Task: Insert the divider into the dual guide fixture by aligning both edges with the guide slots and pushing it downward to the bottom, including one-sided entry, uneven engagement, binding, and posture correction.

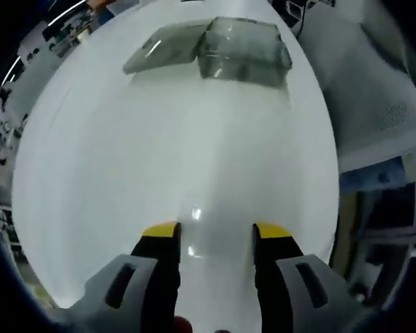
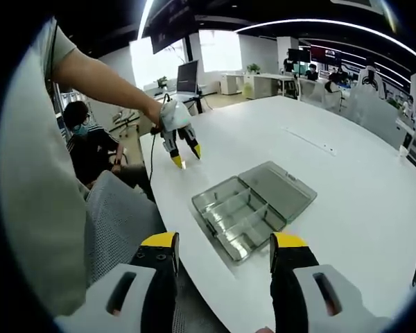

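White worktop [image 2: 347,173] ahead; both my claws gape empty, left claw [image 1: 215,232], right claw [image 2: 224,243]. Clear fixture box [image 2: 253,208] lies open near the edge. Divider probably inside, hard to tell. Approach stage: next, reach in and grasp.

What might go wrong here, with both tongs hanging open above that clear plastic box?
1. The clear box sits near the table's edge, so a hard push may slide it off.
2. Its open lid lies flat beside it and could get knocked.
3. Both the left tongs and right tongs are open and hold nothing; see-through dividers may be hard to line up.
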A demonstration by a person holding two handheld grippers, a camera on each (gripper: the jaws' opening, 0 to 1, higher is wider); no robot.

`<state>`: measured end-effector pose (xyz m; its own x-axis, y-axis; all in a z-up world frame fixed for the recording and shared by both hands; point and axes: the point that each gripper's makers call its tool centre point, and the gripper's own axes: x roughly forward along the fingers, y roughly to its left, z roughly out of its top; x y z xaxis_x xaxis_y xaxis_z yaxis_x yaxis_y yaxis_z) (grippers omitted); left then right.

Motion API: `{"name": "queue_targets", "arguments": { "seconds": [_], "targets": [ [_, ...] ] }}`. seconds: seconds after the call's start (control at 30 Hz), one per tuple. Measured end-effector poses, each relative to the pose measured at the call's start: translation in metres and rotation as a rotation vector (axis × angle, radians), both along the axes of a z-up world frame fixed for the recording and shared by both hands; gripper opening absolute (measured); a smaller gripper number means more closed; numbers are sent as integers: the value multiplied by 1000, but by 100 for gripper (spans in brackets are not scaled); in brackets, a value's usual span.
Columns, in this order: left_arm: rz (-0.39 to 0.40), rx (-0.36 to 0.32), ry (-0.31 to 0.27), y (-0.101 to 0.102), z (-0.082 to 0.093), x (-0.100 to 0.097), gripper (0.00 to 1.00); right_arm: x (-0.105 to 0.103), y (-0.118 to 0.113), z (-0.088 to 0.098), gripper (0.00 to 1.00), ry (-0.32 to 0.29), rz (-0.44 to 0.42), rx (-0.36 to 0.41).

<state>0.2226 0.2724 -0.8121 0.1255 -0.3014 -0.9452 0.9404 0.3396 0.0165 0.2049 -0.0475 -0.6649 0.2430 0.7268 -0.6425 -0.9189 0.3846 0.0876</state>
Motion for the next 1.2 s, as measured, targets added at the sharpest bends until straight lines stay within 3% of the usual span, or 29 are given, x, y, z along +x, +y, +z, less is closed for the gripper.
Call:
{"name": "queue_targets", "arguments": {
  "seconds": [0.63, 0.77, 1.2],
  "targets": [
    [-94, 27, 6, -2, -3, 3, 37, 1, 1, -1, 49, 4, -1, -6],
    [-102, 39, 9, -3, -3, 4, 31, 1, 1, -1, 49, 2, 0, -6],
    [-100, 88, 27, -3, -3, 4, 30, 1, 3, 2, 49, -4, 7, -5]
  ]
}}
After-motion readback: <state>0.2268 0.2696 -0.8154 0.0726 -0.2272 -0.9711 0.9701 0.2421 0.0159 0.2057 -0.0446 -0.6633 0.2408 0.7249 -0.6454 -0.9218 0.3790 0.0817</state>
